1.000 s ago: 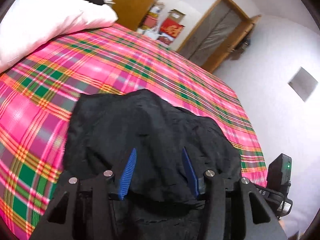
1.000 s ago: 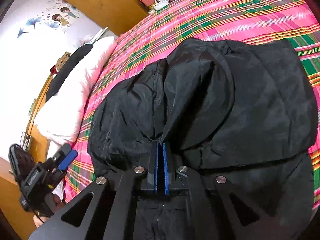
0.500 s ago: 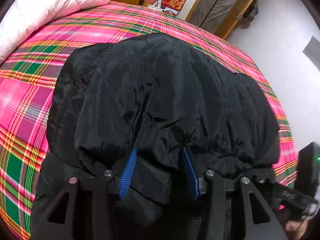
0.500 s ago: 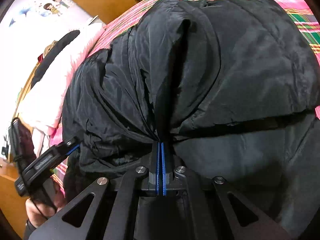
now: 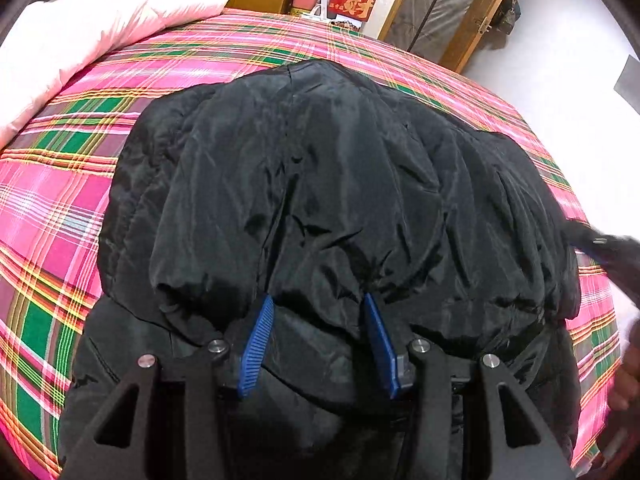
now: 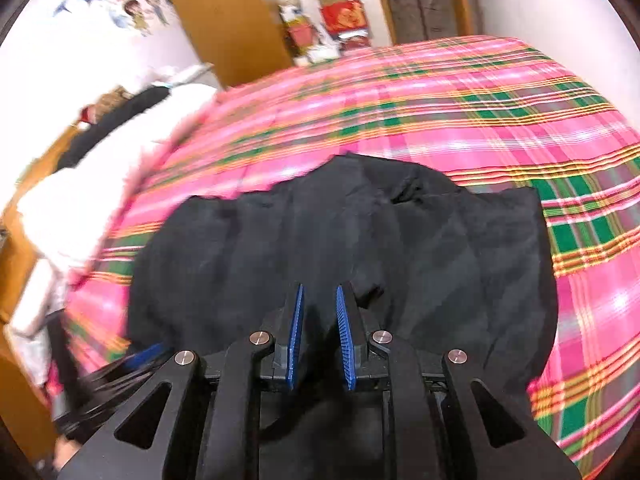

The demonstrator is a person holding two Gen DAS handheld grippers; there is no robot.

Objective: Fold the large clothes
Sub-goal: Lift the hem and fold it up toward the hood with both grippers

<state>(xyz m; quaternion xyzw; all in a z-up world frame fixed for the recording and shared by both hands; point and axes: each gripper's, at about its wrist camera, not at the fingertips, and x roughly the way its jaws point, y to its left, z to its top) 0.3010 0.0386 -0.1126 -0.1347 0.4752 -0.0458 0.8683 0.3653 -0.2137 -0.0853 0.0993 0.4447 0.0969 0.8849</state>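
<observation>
A black padded jacket (image 5: 320, 200) lies folded over on the pink plaid bed (image 5: 60, 184). My left gripper (image 5: 316, 304) is open, its blue fingers (image 5: 256, 344) resting at the near folded edge with nothing held between them. In the right wrist view the jacket (image 6: 360, 248) lies on the bed (image 6: 520, 120). My right gripper (image 6: 319, 292) is open just above its near edge, holding nothing. The right gripper's body shows blurred at the right edge of the left wrist view (image 5: 600, 244).
A white pillow (image 5: 100, 28) and dark bedding lie at the head of the bed. A wooden wardrobe (image 6: 224, 20), boxes and red items (image 5: 352, 0) stand beyond the far side. A door (image 5: 448, 4) is at the far right. The bed's right edge (image 5: 600, 340) drops off close by.
My right gripper has let go of the jacket fold, opened and pulled back. The jacket's folded part has come down flat. My left gripper stayed open and moved little.
</observation>
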